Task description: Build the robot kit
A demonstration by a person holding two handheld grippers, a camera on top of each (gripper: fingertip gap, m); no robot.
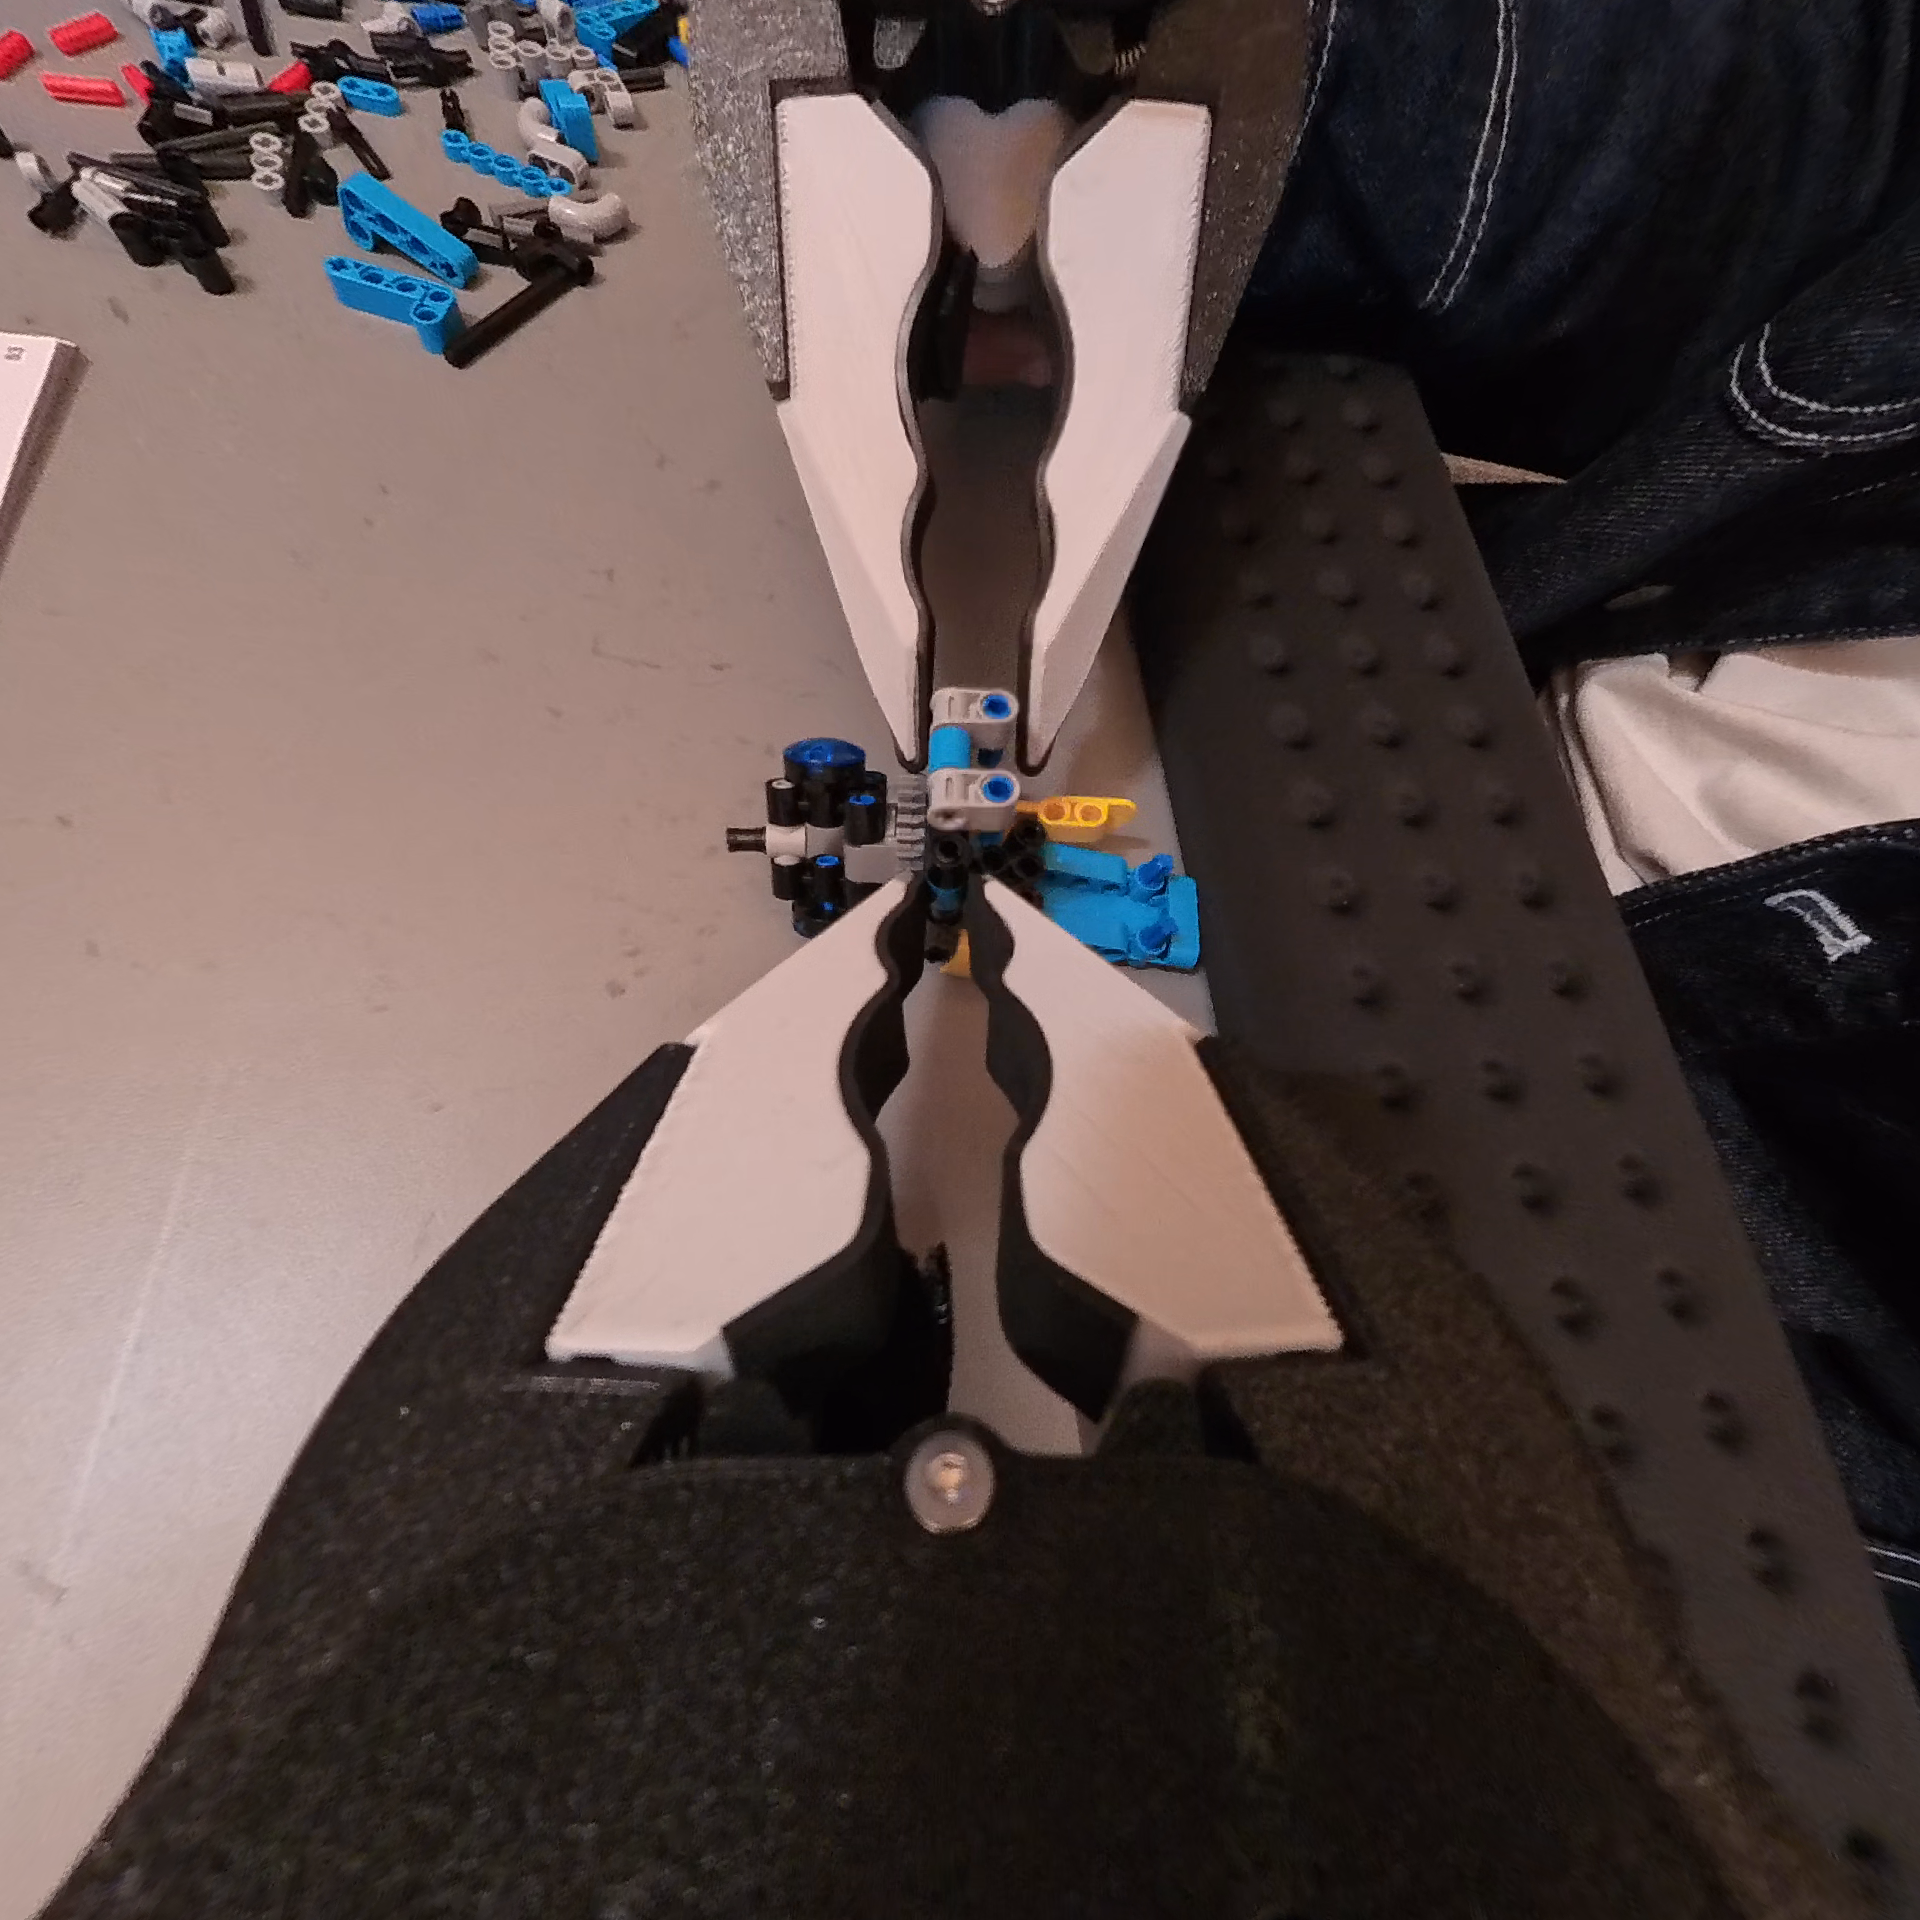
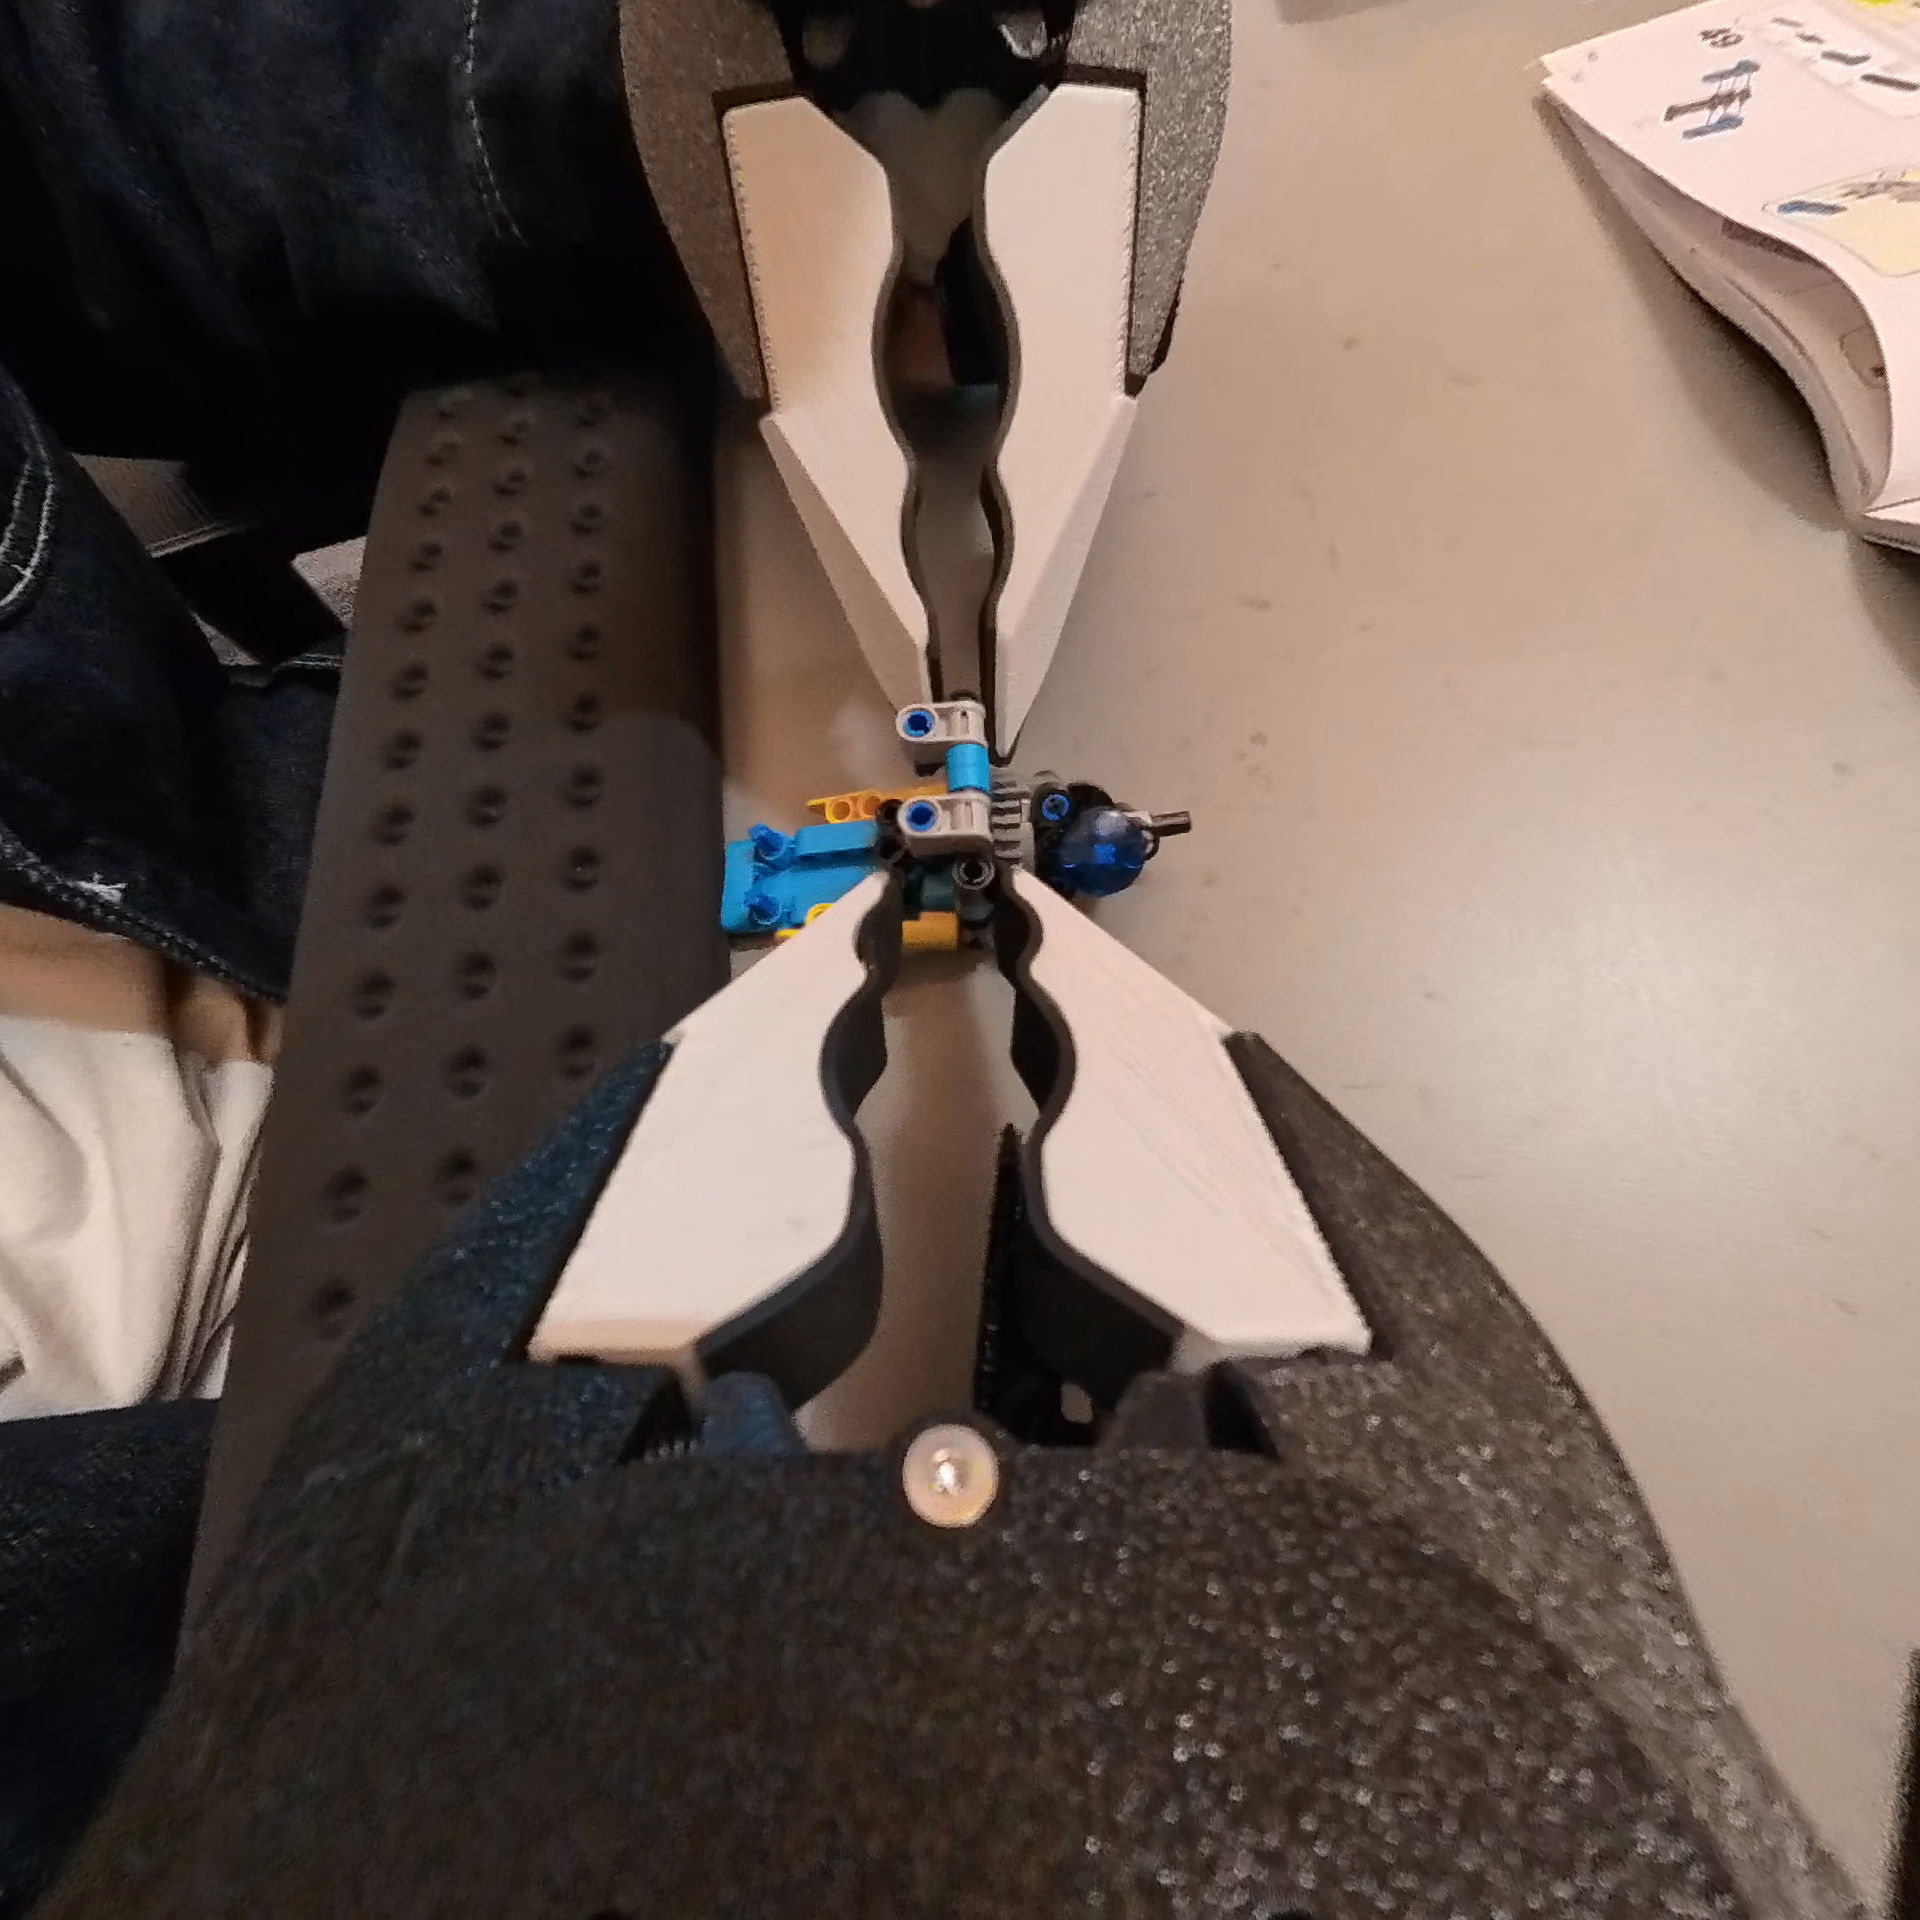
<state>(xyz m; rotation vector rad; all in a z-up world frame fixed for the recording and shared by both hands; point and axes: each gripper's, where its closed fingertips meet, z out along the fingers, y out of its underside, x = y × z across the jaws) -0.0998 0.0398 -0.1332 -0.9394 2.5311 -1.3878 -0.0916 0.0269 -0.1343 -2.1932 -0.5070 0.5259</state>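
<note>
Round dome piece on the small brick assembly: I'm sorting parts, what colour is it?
Translucent dark blue round dome piece; clearest in the right wrist view.

Flat grey table (image 1: 364, 727). Lying on it: heap of small toy building pieces (image 1: 343, 135) in black, blue, grey and red at the far corner. Open paper booklet (image 2: 1756, 239) near another edge. Few faint marks on top.

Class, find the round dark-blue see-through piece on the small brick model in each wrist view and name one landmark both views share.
Left wrist view: the dark-blue round piece sits just left of centre, on the model's upper left.
Right wrist view: it sits right of centre, on the model's right side.
Shared landmark: the black studded plate beside the model, on the side away from the round piece.
</note>
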